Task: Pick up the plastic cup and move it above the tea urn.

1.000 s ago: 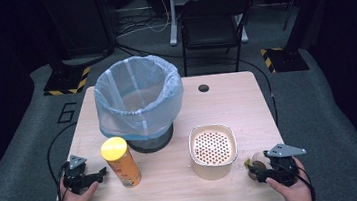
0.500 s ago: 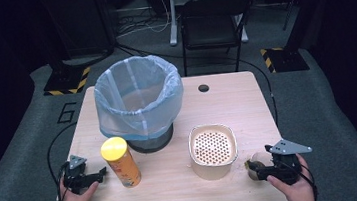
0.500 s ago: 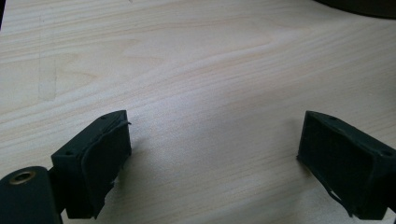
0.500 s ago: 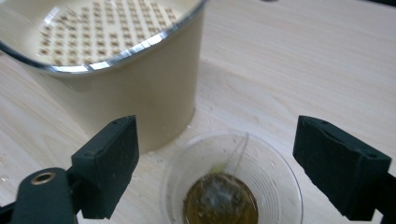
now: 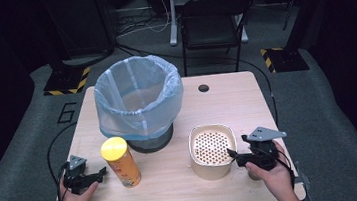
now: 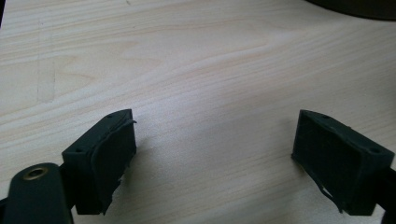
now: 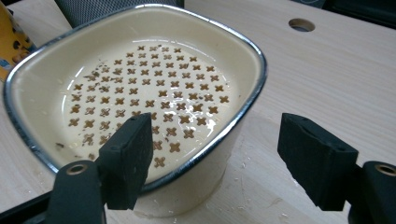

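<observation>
Straddling the cream perforated bowl's (image 7: 140, 93) rim, right gripper (image 7: 224, 158) jaws closing, unpinched; left gripper (image 6: 215, 158) parted, closing over bare table (image 6: 196, 60).

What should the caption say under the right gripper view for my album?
Right gripper straddles the rim of a cream strainer bowl, jaws closing.

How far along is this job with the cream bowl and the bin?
Nothing looks done yet: the lined bin seems empty, and the yellow can stands untouched. In hand: the right gripper, its fingers just closing, straddles the rim of the perforated cream bowl without pressing on it. The left gripper rests open over bare table. Gripping, lifting and probably tipping the bowl remain.
</observation>
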The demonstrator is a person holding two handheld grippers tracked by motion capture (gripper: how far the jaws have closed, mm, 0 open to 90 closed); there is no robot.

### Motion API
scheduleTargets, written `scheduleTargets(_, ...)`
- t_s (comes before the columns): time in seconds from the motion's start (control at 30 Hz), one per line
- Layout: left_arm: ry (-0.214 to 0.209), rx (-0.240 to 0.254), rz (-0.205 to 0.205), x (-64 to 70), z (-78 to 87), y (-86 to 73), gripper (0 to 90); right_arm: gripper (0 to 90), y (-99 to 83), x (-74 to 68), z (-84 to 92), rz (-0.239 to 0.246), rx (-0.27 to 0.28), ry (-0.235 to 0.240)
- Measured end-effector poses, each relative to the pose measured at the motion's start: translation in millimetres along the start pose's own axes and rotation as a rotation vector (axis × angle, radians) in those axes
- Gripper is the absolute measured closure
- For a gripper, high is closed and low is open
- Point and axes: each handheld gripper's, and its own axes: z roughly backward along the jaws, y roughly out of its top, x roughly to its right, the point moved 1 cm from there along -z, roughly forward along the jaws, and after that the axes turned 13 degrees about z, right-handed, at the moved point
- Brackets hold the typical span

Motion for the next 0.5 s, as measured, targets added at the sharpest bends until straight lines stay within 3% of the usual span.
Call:
scheduleTargets(0.13, 0.001, 0.000, 0.001, 0.4, 0.2, -0.2, 14.2, 26.8, 0.5, -4.5, -9.4, -0.007, -0.023, 0.018)
scheduleTargets(0.17, -0.002, -0.016, -0.005, 0.1, 1.3, 0.4, 14.4, 27.3, 1.0, -5.5, -9.5, -0.009, -0.025, 0.019)
scheduleTargets(0.5, -0.008, 0.001, 0.001, 3.7, -0.4, -0.3, 15.2, 26.8, -5.7, -13.1, -2.6, 0.005, -0.062, 0.049)
